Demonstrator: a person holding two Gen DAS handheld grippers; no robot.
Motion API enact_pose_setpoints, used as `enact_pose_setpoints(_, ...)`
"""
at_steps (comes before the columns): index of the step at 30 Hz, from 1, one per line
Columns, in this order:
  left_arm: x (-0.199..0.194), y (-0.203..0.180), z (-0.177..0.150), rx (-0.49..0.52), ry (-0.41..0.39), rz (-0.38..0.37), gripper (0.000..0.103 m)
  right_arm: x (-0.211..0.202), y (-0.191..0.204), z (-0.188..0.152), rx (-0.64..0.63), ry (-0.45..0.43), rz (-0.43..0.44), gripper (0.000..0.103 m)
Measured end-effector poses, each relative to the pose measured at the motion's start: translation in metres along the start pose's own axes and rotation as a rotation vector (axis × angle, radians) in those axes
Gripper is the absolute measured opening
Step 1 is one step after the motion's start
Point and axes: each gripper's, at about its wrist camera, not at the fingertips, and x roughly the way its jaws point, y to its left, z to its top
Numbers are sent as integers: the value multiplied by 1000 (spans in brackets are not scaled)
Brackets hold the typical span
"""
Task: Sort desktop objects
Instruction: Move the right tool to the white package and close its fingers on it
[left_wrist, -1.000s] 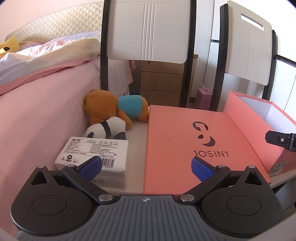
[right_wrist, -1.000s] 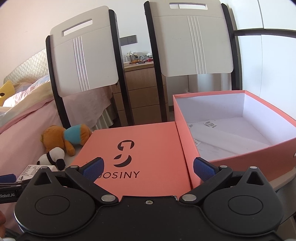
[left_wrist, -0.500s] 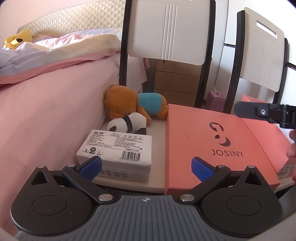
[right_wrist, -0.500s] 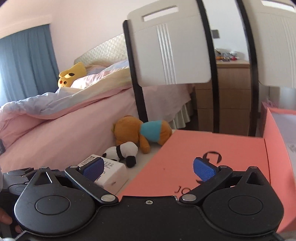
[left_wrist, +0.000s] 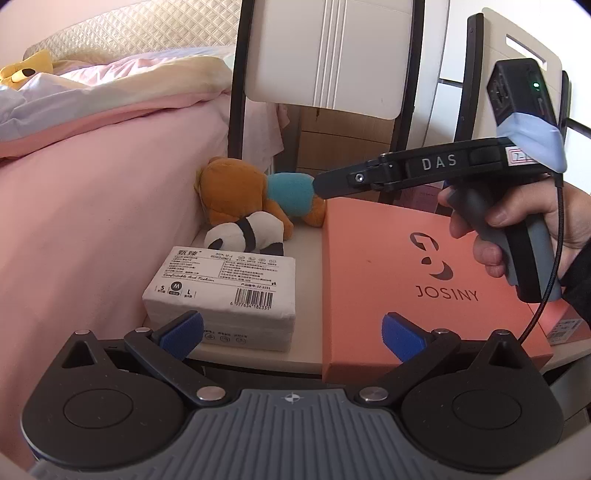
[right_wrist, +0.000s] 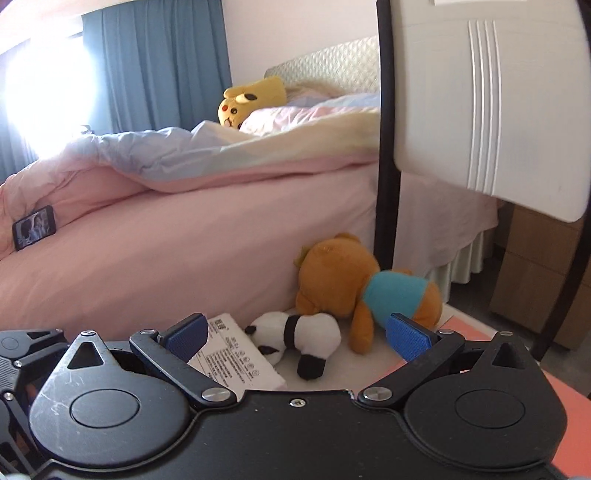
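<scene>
A brown teddy bear in a blue shirt (left_wrist: 255, 192) (right_wrist: 354, 284) lies at the back of the small table, a panda plush (left_wrist: 245, 236) (right_wrist: 299, 334) in front of it. A white labelled packet (left_wrist: 221, 291) (right_wrist: 236, 358) lies nearer. A salmon JOSINY box lid (left_wrist: 424, 273) lies to the right. My left gripper (left_wrist: 291, 332) is open and empty, low in front of the packet. My right gripper (right_wrist: 295, 332) is open and empty, hovering above the panda and facing the bear; in the left wrist view its fingertip (left_wrist: 325, 184) is near the bear's shirt.
A pink bed (left_wrist: 92, 184) runs along the table's left side, with a yellow plush (right_wrist: 251, 99) and a phone (right_wrist: 35, 232) on it. Two white chair backs (left_wrist: 328, 55) stand behind the table, wooden drawers (left_wrist: 343, 133) beyond.
My right gripper has swung left across the lid toward the plush toys, and its hand now fills the right of the left wrist view. My left gripper has shifted slightly left, toward the packet.
</scene>
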Motion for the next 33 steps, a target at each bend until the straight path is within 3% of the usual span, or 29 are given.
enact_pose_setpoints(5,3,-3,-2,43,20,4,103,27,-11,-6,42,72,151,103)
enact_pose_setpoints(8,5,-3,-3,50,24,12,103,50,-3,-12,-22,151,140,103)
enact_pose_setpoints(13,5,2,-2,35,20,14,103,77,24,-23,-159,236,243,103)
enact_pose_setpoints(20,1,3,0,-1,23,-48,103,98,46,-15,-244,299,271,103)
enact_pose_setpoints(27,5,10,0,-20,41,-48,103,125,46,-13,-272,353,245,102)
enact_pose_setpoints(33,7,13,0,-32,47,-56,103,128,51,-13,-301,375,297,96)
